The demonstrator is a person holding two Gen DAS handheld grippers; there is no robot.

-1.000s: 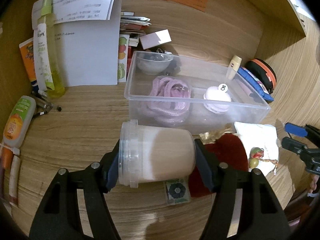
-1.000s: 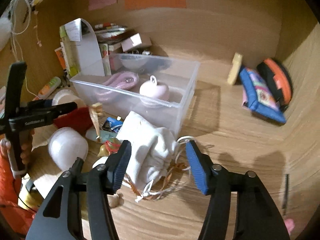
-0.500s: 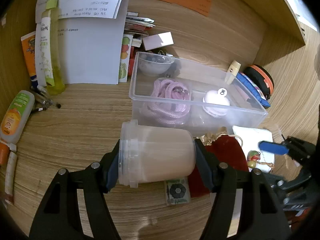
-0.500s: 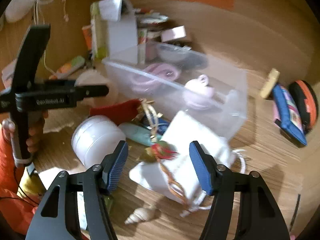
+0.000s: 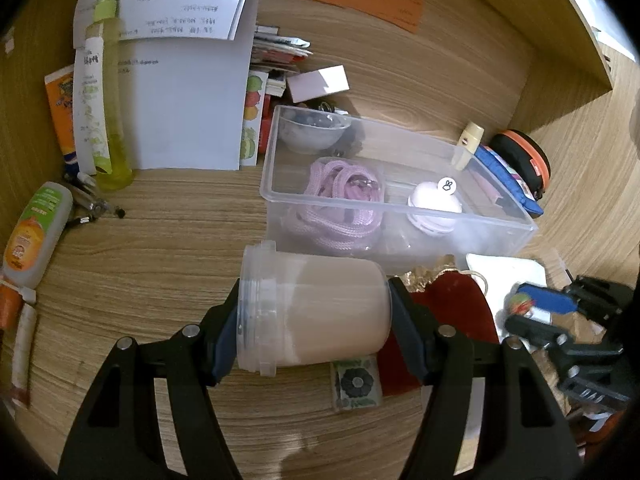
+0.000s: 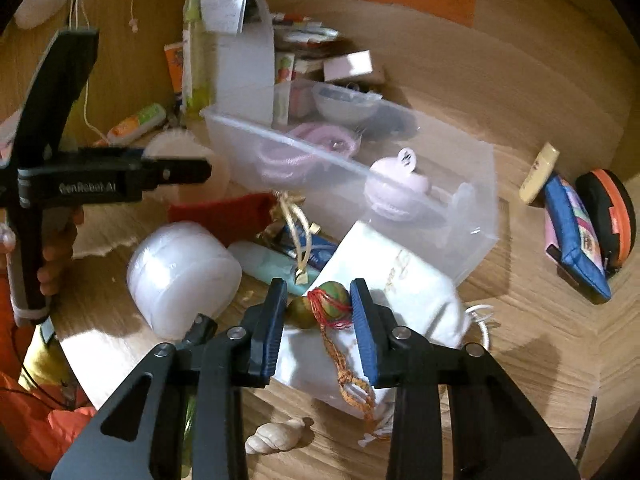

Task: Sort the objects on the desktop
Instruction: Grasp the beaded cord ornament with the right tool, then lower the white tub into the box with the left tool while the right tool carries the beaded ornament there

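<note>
The beaded charm (image 6: pixel 325 307) sits right between the blue pads of the right gripper (image 6: pixel 320 320), and the jaws are closing on it now. There are two round beads, one olive, one green and banded, tied with red thread, and a braided orange cord (image 6: pixel 348 376) trails back from them toward the near edge. The beads lie side by side across the gap, so the pair's long axis runs pad to pad; the right pad looks against the green bead, the left one just beside the olive bead, though whether it is pressing yet I cannot tell. The charm rests on top of a white drawstring pouch (image 6: pixel 404 280), which lies on the wooden surface (image 6: pixel 520 340) just in front of the clear plastic bin (image 6: pixel 472 208). My read: once the grip firms up, the bin is straight ahead and a little right, a short carry up and over its near wall.

Further left, the left gripper (image 5: pixel 314 318) holds a translucent tub (image 5: pixel 316 312) lying sideways, clamped end to end at a medium spread, its lid rim to the left. It hangs above the surface just short of the bin's near wall. A pink cord (image 5: pixel 340 200) and a small pink case (image 5: pixel 434 208) are in the bin already. A white round jar (image 6: pixel 182 276) and a seashell (image 6: pixel 276 436) wait nearby.
</note>
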